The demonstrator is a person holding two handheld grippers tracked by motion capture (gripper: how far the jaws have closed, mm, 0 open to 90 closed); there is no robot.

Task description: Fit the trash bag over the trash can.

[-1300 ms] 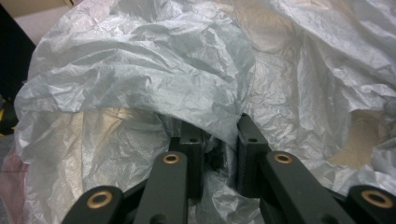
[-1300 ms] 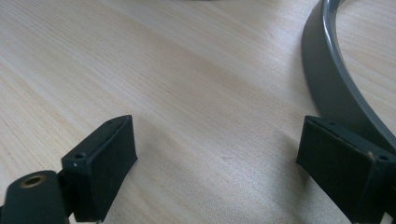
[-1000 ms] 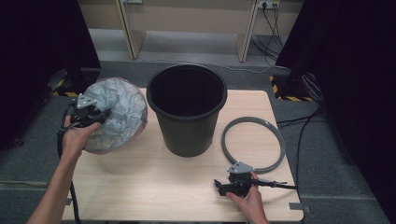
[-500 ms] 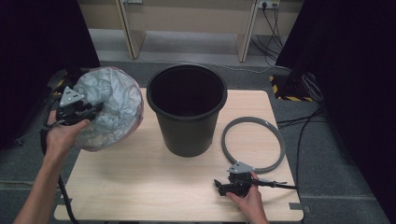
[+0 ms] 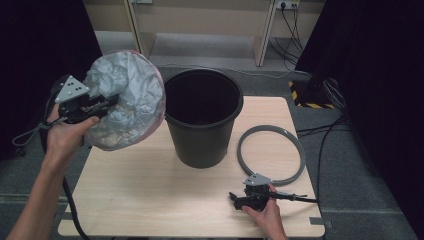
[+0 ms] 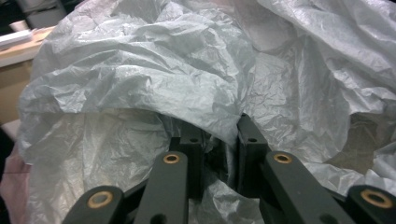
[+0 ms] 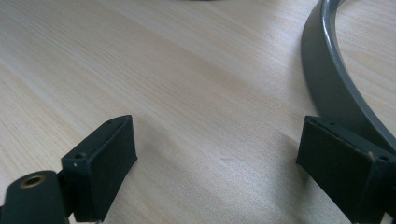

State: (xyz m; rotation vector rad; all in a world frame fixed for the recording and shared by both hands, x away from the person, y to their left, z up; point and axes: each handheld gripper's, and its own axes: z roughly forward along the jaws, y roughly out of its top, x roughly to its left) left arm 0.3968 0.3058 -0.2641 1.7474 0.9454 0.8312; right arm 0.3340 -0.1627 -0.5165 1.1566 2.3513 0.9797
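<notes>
A crumpled grey plastic bag (image 5: 127,95) hangs in the air left of the black bin (image 5: 202,117), clear of the table. My left gripper (image 5: 106,103) is shut on a fold of it; in the left gripper view the two jaws stand close together with the bag's film (image 6: 140,74) pinched at the left gripper's (image 6: 219,140) tips. My right gripper (image 5: 240,199) rests on the table near the front edge. In the right gripper view, the right gripper (image 7: 224,158) stands open with bare wood between its pads (image 7: 109,161).
A grey ring (image 5: 271,155) lies flat on the wooden table (image 5: 150,200) right of the bin, its rim (image 7: 327,74) just beside my right jaw. Cables run across the floor at the right. Dark curtains flank the table.
My left hand has lifted the bag off the table, upward and slightly left. The right hand and its gripper have stayed put.
</notes>
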